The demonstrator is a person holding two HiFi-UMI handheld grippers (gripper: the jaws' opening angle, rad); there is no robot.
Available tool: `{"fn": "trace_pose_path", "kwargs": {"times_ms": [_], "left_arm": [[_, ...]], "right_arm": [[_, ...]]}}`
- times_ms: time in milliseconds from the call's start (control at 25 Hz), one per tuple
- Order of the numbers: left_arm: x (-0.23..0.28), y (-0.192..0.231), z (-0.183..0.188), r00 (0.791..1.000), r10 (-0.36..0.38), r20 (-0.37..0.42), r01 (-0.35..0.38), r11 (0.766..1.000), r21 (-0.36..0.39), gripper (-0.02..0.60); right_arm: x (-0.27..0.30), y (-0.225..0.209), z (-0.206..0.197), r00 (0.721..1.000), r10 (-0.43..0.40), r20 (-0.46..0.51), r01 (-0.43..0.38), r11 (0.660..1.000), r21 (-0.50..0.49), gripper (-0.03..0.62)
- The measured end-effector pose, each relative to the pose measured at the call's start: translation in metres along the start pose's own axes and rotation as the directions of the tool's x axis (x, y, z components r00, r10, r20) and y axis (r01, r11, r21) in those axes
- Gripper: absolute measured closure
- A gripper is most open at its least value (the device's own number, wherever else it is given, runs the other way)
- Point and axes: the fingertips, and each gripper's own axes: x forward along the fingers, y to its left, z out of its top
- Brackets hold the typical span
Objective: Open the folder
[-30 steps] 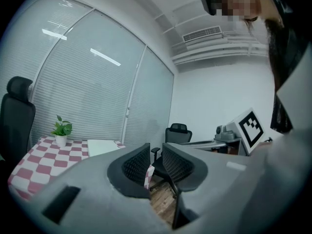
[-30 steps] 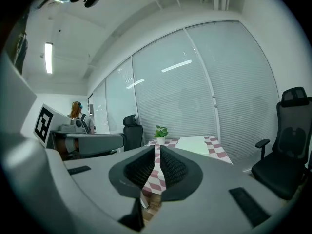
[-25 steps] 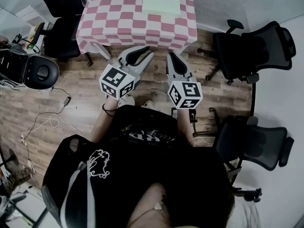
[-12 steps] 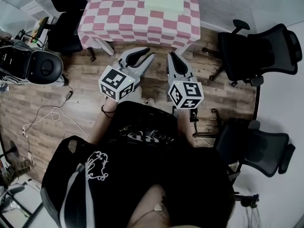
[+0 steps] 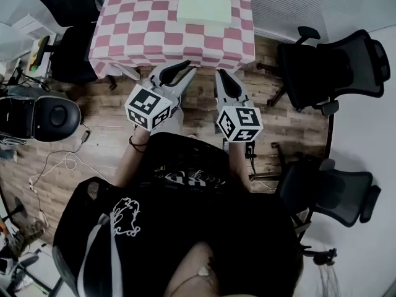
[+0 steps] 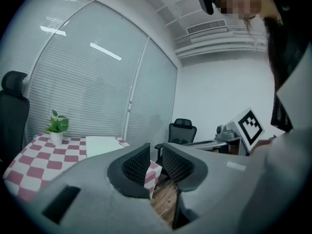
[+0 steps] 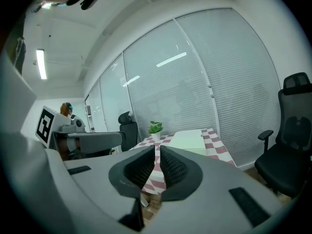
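Left gripper (image 6: pixel 156 154) fingers (image 6: pixel 138 164) slightly apart, empty; folder (image 6: pixel 101 145) on checkered table (image 6: pixel 34 157) ahead.

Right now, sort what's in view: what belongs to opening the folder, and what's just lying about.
For the job:
- folder, closed, flat on the checkered table
- left gripper and right gripper, both empty, short of the table

Lying about:
- potted plant
- office chairs

Looking like an office. Showing black swivel chairs (image 5: pixel 328 60) on a wood-plank floor (image 5: pixel 105 141), glass walls (image 7: pixel 161 96) with lowered blinds (image 7: pixel 219 82), an air vent (image 6: pixel 207 27) near the ceiling and a strip light (image 7: pixel 41 65) overhead. Also showing a table (image 5: pixel 142 30) under a checked cloth, bearing a small potted plant (image 6: pixel 57 125).
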Motion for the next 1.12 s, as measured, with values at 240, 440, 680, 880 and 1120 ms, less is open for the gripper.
{"fn": "trace_pose_path", "kwargs": {"times_ms": [240,440,680,880,1120], "left_arm": [[0.040,0.062,0.012,0.999,-0.035,-0.029,0.036,0.999,0.014,0.492],[0.066,0.115,0.017,0.998,-0.057,-0.041,0.056,0.998,-0.008,0.492],[0.092,0.167,0.014,0.993,-0.085,-0.081,0.085,0.996,0.008,0.492],[0.110,0.204,0.008,0.988,-0.111,-0.103,0.112,0.994,-0.001,0.491],[0.132,0.216,0.000,0.978,-0.154,-0.139,0.153,0.988,-0.023,0.491]], "right_arm": [[0.065,-0.017,0.016,0.999,-0.031,-0.022,0.031,0.999,0.018,0.558],[0.117,-0.027,0.025,0.997,-0.050,-0.050,0.052,0.998,0.033,0.558],[0.167,-0.047,0.033,0.992,-0.103,-0.067,0.108,0.992,0.067,0.559],[0.195,-0.060,0.037,0.985,-0.154,-0.072,0.159,0.984,0.075,0.558],[0.202,-0.083,0.040,0.973,-0.212,-0.092,0.221,0.971,0.094,0.559]]}}
